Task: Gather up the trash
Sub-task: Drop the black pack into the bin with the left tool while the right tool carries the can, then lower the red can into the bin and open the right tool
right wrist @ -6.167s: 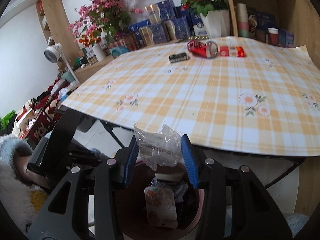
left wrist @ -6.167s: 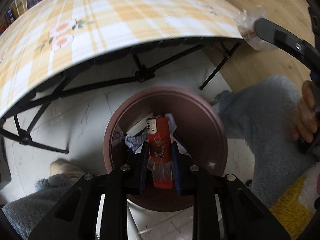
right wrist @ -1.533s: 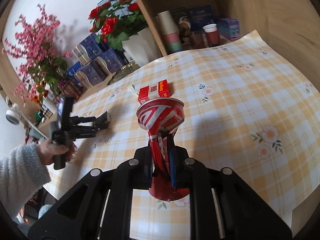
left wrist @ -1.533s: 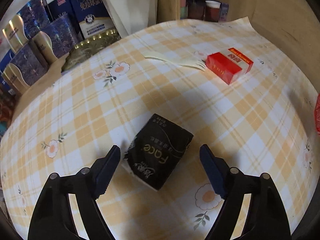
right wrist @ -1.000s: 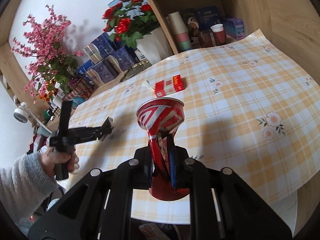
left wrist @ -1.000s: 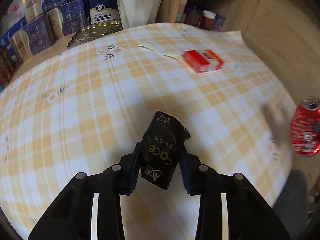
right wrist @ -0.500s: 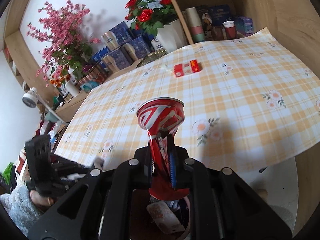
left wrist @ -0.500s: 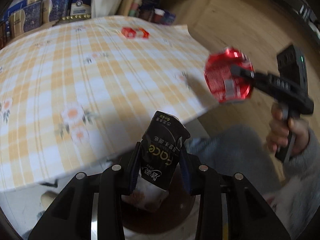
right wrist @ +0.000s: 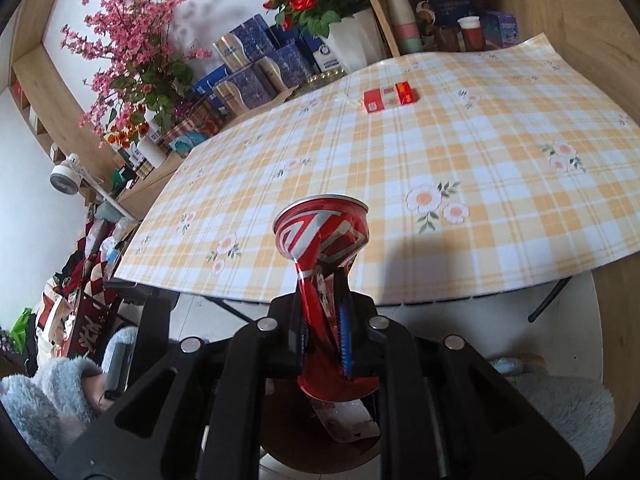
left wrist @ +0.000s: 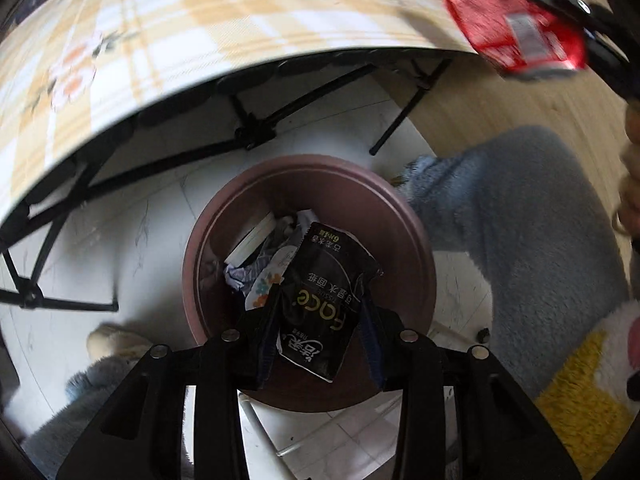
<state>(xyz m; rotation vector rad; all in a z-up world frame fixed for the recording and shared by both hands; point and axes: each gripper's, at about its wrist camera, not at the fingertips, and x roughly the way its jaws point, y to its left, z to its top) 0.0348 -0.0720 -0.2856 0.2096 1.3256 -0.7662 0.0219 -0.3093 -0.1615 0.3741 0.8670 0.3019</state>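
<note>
Over 1 brown waste bin (left wrist: 404,216), the left gripper (left wrist: 318,330) points steeply down with 1 black tissue packet (left wrist: 320,304) between its jaws, which are opening; whether the pads press it cannot be told. The right gripper (right wrist: 324,330) is clamped narrowly on 1 crushed red can (right wrist: 322,240), held near the checked tablecloth's (right wrist: 400,168) near edge. 1 red box (right wrist: 390,98) lies far across the table.

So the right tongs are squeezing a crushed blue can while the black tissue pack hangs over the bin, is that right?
Not quite: the crushed can in the right tongs is red, not blue, as the right wrist view shows. The black tissue pack does hang over the bin.
</note>
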